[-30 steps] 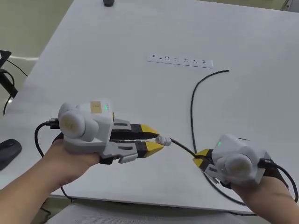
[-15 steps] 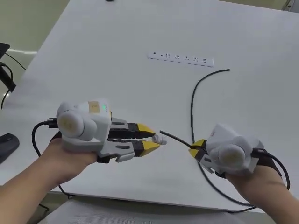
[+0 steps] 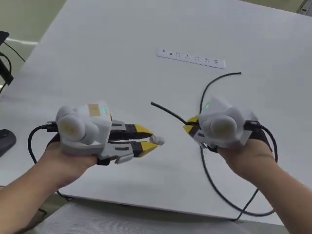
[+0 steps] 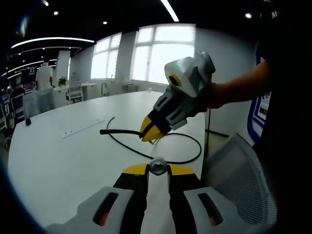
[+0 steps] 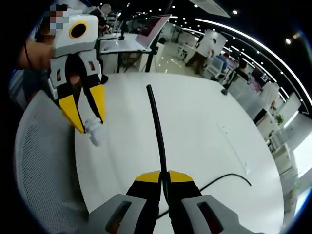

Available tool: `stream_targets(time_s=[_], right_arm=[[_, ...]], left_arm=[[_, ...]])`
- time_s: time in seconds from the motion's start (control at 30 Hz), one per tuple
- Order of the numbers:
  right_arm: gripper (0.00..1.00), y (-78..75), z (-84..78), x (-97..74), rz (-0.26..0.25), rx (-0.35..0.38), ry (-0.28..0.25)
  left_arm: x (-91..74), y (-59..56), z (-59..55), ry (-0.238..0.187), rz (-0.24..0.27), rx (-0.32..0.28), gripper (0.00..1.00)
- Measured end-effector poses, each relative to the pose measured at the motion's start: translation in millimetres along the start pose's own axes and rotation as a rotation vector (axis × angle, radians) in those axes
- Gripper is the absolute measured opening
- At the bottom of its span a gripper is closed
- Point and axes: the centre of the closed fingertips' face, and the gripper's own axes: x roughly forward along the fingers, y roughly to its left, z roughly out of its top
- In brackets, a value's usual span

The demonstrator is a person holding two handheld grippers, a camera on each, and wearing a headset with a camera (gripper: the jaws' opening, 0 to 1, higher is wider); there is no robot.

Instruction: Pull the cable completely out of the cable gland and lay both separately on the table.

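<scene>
The cable [image 3: 168, 112] has come clear of the cable gland [image 4: 157, 166] within the last second. The left gripper [image 3: 145, 138] pinches the gland in its fingers, the right gripper [image 3: 189, 126] clamps the cable, and both are held apart above the tabletop [image 3: 122, 63]. Only laying each down remains.

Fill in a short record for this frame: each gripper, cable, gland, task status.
left gripper: shut on cable gland
right gripper: shut on cable, behind its free end
separation: cable end fully out of cable gland, the two apart
table: power strip at far side
status: pulled out; neither laid down yet
</scene>
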Motion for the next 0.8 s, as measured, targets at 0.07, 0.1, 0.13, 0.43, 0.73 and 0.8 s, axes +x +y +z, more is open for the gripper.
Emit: stream_targets(time_s=[0.07,0.1,0.13,0.43,0.73,0.8], right_arm=[[0.00,2.8,2.7,7.7,0.013,-0.018,0.008],[0.00,4.9,3.3,11.1,0.019,-0.025,0.013],[0.00,7.1,3.9,14.0,0.024,-0.038,0.018],[0.00,33.5,35.3,53.4,0.073,-0.119,0.014],[0.00,51.2,48.1,89.3,0.135,-0.126,0.021],[0.00,52.3,47.0,95.9,0.143,-0.129,0.036]], left_arm=[[0.2,1.7,-4.7,-0.004,0.005,-0.010,0.16],[0.5,2.3,-8.2,-0.003,0.006,-0.015,0.16],[0.6,2.5,-9.5,-0.002,0.007,-0.017,0.16],[4.4,5.0,-32.6,0.021,0.013,-0.028,0.16],[2.5,14.4,-58.7,0.041,0.028,-0.049,0.16],[1.9,18.0,-67.8,0.049,0.031,-0.061,0.16]])
